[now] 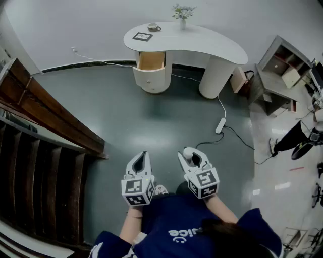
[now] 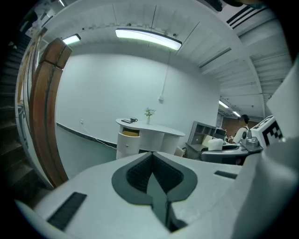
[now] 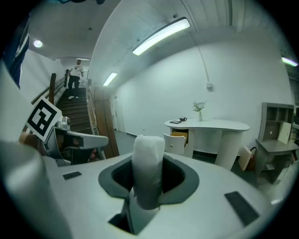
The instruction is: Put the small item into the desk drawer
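My right gripper (image 1: 189,153) (image 3: 148,184) is shut on a small white item (image 3: 148,163) that stands up between its jaws; in the head view the white item (image 1: 187,151) shows at the gripper's tip. My left gripper (image 1: 141,157) (image 2: 152,179) is shut with nothing in it. Both are held in front of my body, pointing slightly down, far from the white curved desk (image 1: 202,43) across the room. The desk's drawer (image 1: 150,70) stands pulled open, with a wooden inside (image 3: 180,136).
On the desk top stand a cup (image 1: 153,27), a dark framed square (image 1: 142,36) and a small vase of flowers (image 1: 182,14). A wooden staircase (image 1: 40,151) runs along the left. A power strip and cable (image 1: 220,125) lie on the floor. Shelving (image 1: 282,70) is at right.
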### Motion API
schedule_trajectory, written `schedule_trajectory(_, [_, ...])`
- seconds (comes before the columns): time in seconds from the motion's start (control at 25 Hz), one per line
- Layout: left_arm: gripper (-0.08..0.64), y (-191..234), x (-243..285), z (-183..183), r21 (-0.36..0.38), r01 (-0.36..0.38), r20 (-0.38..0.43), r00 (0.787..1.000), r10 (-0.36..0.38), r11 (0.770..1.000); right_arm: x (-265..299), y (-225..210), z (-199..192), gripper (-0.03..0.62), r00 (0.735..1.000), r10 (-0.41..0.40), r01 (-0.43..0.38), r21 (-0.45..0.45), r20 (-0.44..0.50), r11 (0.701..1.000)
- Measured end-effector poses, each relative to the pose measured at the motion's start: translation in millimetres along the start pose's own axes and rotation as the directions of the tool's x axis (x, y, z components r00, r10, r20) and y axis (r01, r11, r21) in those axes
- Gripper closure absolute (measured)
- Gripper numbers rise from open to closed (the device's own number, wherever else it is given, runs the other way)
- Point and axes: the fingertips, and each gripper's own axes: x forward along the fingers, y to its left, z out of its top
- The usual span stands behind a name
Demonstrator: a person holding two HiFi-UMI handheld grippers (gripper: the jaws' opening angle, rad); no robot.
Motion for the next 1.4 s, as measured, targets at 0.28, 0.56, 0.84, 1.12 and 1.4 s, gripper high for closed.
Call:
schedule_trajectory(0.28, [0.557, 9, 23, 6, -0.001, 0.019, -0.024, 1.0, -0.019, 1.0, 23, -14, 0, 0.468, 1.0, -0.007, 0.007, 0.033, -0.012, 0.999])
schedule_trajectory(0.56, [0.557, 28, 56, 7, -0.032, -0.007, -0.045, 0.999, 0.005, 0.999, 65, -44, 4, 0.465, 1.0, -0.002, 0.003, 0.078, -0.01, 0.997])
schedule_trajectory(0.84, [0.557, 46, 137, 21, -0.06, -0.064, -0.049, 0.997, 0.061, 0.996, 146, -104, 32, 0.465, 0.999, 0.047, -0.048, 0.051, 0.006, 0.998])
schedule_trajectory(1.12, [0.557, 64, 256, 78, -0.079, -0.132, -0.043, 0.991, 0.129, 0.988, 245, -163, 89, 0.465, 0.98, 0.199, -0.199, -0.024, -0.013, 0.98])
schedule_trajectory(1.4, [0.557, 71, 345, 112, -0.11, -0.164, -0.036, 0.986, 0.161, 0.98, 318, -225, 129, 0.465, 0.97, 0.236, -0.24, -0.071, -0.055, 0.968])
